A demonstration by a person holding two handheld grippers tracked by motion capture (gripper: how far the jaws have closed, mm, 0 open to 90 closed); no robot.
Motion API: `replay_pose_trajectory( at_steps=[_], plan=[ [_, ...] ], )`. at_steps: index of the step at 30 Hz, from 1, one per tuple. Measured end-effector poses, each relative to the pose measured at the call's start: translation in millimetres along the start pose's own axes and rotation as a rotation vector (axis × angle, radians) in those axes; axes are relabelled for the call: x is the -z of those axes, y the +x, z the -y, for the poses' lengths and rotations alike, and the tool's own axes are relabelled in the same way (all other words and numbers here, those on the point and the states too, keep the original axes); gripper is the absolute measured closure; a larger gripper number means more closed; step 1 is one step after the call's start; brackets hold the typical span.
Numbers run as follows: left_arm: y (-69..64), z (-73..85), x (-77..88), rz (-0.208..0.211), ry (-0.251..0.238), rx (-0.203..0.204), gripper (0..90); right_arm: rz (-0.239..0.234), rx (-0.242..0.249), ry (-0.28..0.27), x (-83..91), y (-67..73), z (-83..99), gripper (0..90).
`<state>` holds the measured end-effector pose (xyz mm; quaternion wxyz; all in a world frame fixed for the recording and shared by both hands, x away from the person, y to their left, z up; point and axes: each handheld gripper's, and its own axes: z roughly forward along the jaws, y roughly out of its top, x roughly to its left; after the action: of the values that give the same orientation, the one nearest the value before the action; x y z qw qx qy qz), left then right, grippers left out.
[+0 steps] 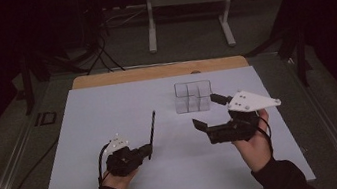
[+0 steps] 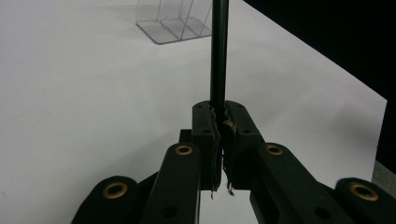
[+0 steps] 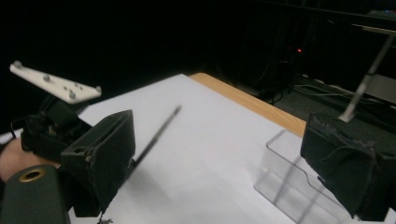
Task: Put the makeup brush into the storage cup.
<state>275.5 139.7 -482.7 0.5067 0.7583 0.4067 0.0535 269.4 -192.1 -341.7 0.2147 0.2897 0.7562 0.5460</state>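
1. Looking down from the high view, a white sheet [image 1: 119, 182] covers a wooden table [image 1: 158, 71]. The left gripper [image 1: 149, 152], held in the person's left hand [image 1: 118, 175], has its jaws closed on the lower end of a thin black rod [image 1: 151, 130] that slants up and away over the sheet. A clear plastic divided organiser box [image 1: 193, 96] stands toward the far right of the sheet. The right gripper [image 1: 207, 111], in the person's right hand [image 1: 255, 149], sits just beside the box with its jaws spread wide, holding nothing.
2. Along the left gripper view, the two black jaws press together around the thin black rod [image 2: 218, 51], which rises straight up from between them. The clear box [image 2: 175, 21] stands well beyond, on the white sheet [image 2: 84, 93].
3. From the right gripper view, the jaws stand far apart. The clear box [image 3: 289, 182] lies between them, close to the right jaw. Farther off, the left gripper [image 3: 51, 126] holds the rod [image 3: 156, 135] slanting above the sheet [image 3: 205, 135]
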Motion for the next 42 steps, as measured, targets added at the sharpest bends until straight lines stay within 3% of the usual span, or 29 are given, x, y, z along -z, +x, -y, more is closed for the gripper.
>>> replay_pose_trajectory(
  at_steps=[4, 8, 22, 27, 35, 38, 39, 40, 41, 42],
  plan=[
    [0.1, -0.5, 0.5, -0.002, -0.002, -0.002, 84.9, -0.007, 0.001, -0.002, -14.0, 0.2, -9.0, 10.2],
    [0.1, -0.4, 0.6, -0.002, -0.005, 0.000, 84.9, -0.043, -0.033, 0.019, -29.0, -0.9, -12.7, 10.3],
    [-0.6, -0.2, -0.1, 0.005, -0.004, 0.000, 84.9, 0.011, -0.043, 0.095, -67.9, 5.3, -12.4, 10.3],
    [-1.0, -0.3, -0.9, 0.012, -0.003, 0.006, 84.9, 0.024, -0.082, 0.135, -81.6, 10.7, -10.7, 10.2],
    [-1.5, -0.6, -0.1, 0.019, -0.008, 0.008, 84.9, -0.029, -0.150, 0.186, -102.0, 20.9, -3.9, 9.5],
    [-1.5, -0.4, -0.6, 0.021, -0.013, 0.014, 84.9, -0.017, -0.210, 0.180, -111.1, 24.7, -1.7, 9.5],
    [-1.5, -0.4, -0.6, 0.021, -0.013, 0.014, 84.9, -0.017, -0.210, 0.180, -111.1, 24.7, -1.7, 9.5],
    [-1.5, -0.6, -0.4, 0.024, -0.013, 0.012, 85.0, -0.032, -0.251, 0.190, -114.9, 25.3, -0.5, 9.5],
    [-1.5, -0.6, -0.4, 0.024, -0.013, 0.012, 84.9, -0.032, -0.251, 0.190, -114.9, 25.3, -0.5, 9.5],
    [-1.7, -0.5, -0.4, 0.020, -0.017, 0.012, 84.9, -0.046, -0.287, 0.191, -117.7, 25.9, 0.6, 9.6]
  ],
)
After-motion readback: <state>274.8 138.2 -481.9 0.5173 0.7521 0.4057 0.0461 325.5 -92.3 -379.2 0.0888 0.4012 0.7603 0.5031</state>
